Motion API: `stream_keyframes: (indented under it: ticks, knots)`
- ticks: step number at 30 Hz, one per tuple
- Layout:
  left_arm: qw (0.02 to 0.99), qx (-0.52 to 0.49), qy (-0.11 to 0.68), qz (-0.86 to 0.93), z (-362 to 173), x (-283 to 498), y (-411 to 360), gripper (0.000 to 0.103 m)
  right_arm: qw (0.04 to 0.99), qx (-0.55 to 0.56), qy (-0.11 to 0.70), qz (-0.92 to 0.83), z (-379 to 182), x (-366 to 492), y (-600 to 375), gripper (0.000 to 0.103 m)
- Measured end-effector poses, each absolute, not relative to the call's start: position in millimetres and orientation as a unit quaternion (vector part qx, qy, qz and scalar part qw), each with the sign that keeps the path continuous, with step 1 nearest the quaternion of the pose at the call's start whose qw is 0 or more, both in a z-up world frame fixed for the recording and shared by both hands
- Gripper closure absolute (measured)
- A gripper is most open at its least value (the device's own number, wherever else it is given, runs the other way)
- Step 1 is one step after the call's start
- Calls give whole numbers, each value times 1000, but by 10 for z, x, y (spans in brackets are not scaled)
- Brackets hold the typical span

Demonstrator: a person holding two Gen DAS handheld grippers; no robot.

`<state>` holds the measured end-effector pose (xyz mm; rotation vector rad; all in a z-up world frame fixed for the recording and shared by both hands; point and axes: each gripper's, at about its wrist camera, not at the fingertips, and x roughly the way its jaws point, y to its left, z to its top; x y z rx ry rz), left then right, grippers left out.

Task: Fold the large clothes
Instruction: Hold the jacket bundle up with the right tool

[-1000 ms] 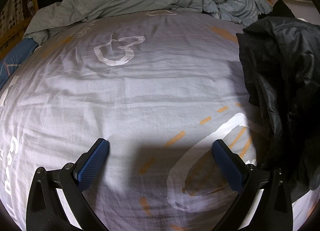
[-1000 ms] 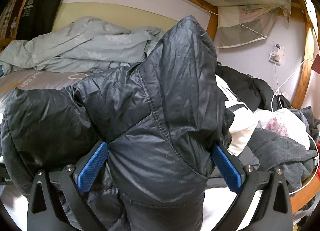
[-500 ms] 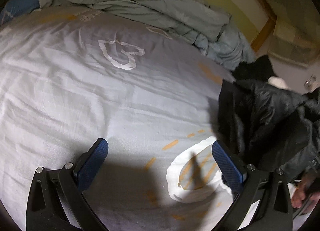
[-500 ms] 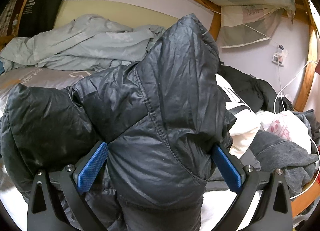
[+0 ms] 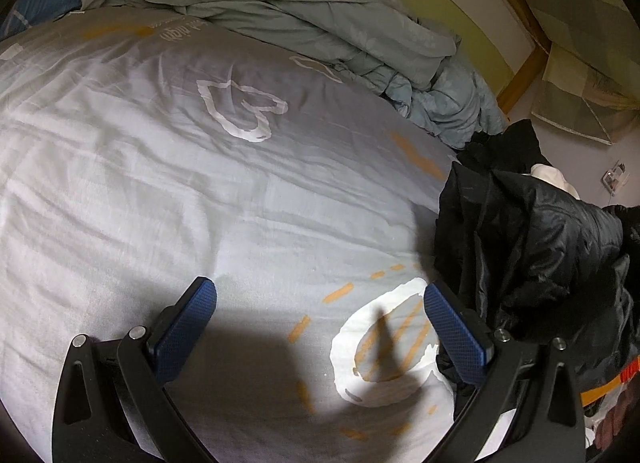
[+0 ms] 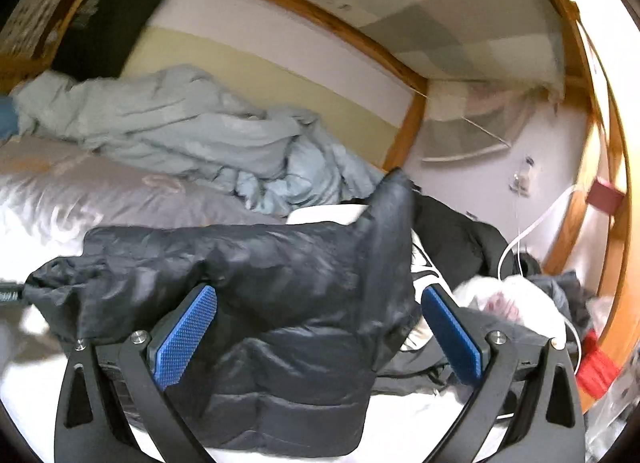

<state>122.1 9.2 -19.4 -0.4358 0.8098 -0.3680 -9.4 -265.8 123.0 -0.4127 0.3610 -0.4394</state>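
Since a second ago the black puffer jacket (image 6: 288, 303) has dropped and spread sideways in the right wrist view — its peak no longer fills the frame, and the picture is smeared with motion — while the left wrist view has swung so the jacket (image 5: 532, 247) sits bunched at its right edge on the grey printed bedsheet (image 5: 200, 191). The right gripper (image 6: 318, 327) has its blue pads spread wide with jacket fabric lying between them; whether anything is actually pinched I cannot tell. The left gripper (image 5: 320, 327) is equally wide and holds nothing, only sheet beneath it. To do this step well, I judge the jacket should be carried onto the bare sheet and laid flat before any fold, with the left gripper taking a second edge so the slippery shell does not slump. Only the left view shows how much free sheet there is; only the right view shows the heap of other clothes (image 6: 516, 299) near the bed frame (image 6: 616, 263) and the crumpled pale duvet (image 6: 180, 131) behind.
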Motion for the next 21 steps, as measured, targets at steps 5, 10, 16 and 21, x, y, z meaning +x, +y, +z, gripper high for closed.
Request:
stream_keyframes:
  ticks: [5,10,16,21]
  knots:
    - [880,-208,389,-176,-196,1223,90,0,928,-201,226,-217,929,422,-2742,0]
    - [880,-211,388,-178,-196,1223,87,0,930,-166,247,-217,920,725,-2902,0]
    - [879,-210,388,-178,-192,1226,92,0,930,-174,238,-219,877,764,-2886,0]
    - [880,-210,388,-179,-193,1218,93,0,933,-170,236,-214,877,742,-2888,0]
